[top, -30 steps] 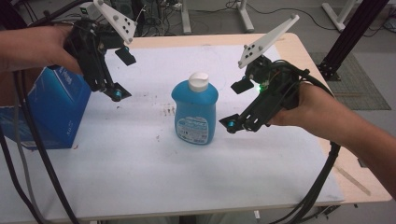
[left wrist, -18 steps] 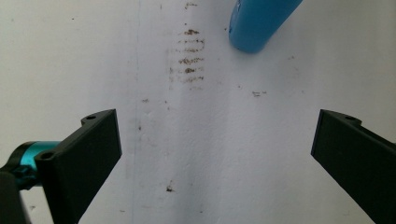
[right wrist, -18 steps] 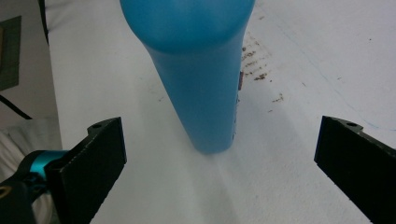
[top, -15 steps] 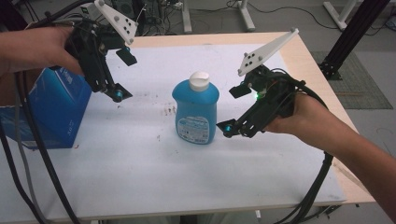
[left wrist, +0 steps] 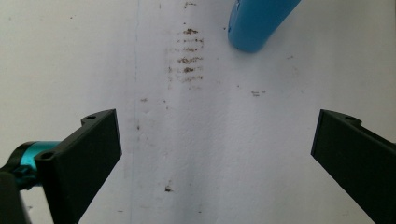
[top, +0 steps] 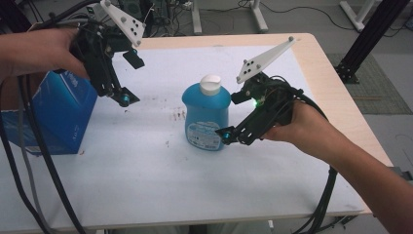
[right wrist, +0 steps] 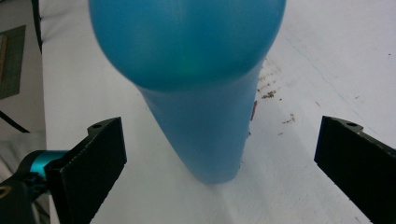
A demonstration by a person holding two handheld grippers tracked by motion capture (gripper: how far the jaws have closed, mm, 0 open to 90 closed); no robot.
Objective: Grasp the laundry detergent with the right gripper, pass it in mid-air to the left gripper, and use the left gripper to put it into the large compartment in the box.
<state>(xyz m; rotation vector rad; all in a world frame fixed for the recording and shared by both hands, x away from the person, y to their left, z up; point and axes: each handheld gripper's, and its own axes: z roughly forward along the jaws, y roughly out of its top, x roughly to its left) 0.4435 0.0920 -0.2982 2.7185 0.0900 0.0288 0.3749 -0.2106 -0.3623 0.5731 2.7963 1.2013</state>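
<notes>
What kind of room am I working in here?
Most likely a lab or workshop. The white-topped table stands among loose floor cables and a black metal frame leg, with a test bottle set out.

Blue bottle [top: 206,117] here, smooth plastic with a soft sheen, a white plastic cap [top: 210,84] on top and a printed paper-like label [top: 203,136] low on its front. The worktop [top: 146,175] wears a matt white covering, flecked with brown smudges [top: 178,116], and bare pale wood shows along its edge. Right tool [top: 233,136], left tool [top: 122,97]: matt black plastic jaws, shiny teal metal fittings, flat white plates above. The blue box [top: 58,117] looks like glossy cardboard.
</notes>
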